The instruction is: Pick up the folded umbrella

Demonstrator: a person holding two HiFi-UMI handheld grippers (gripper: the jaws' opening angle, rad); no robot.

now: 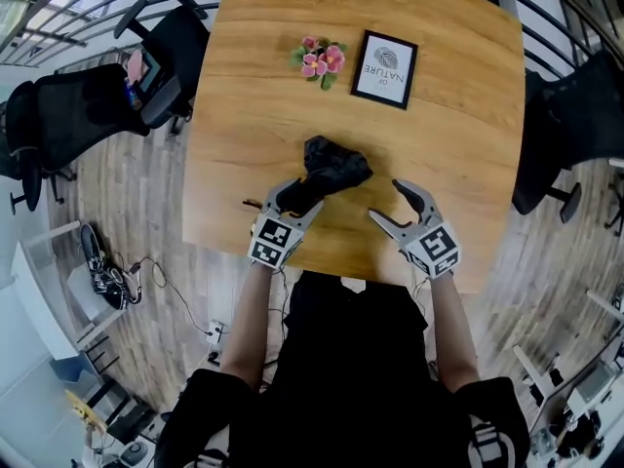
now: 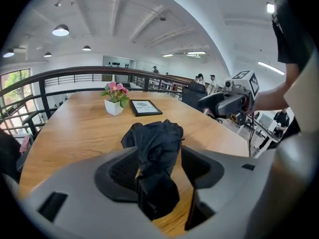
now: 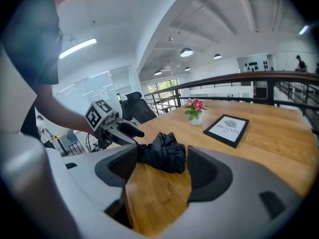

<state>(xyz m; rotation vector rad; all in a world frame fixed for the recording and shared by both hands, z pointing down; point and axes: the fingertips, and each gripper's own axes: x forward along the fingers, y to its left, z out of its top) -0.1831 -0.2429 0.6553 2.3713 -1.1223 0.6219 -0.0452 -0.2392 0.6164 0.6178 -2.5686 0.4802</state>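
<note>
Wide-open left gripper (image 1: 297, 199) astride black folded fabric umbrella (image 1: 332, 168) on light wooden table (image 1: 263, 66), no grip; right gripper (image 1: 384, 200) wide open, empty, at 4 o'clock.

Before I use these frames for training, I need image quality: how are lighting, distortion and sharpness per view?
Head view: strong fisheye bends the table edges; even light, the black umbrella shows few folds. Left gripper view: dark rounded corners, bright ceiling lamp, umbrella's near end soft. Right gripper view: same rounding, picture frame sharp.

Wooden table (image 1: 244, 86), folded black umbrella (image 1: 331, 169), potted pink flowers (image 1: 320, 59), framed print (image 1: 384, 68) lying flat
</note>
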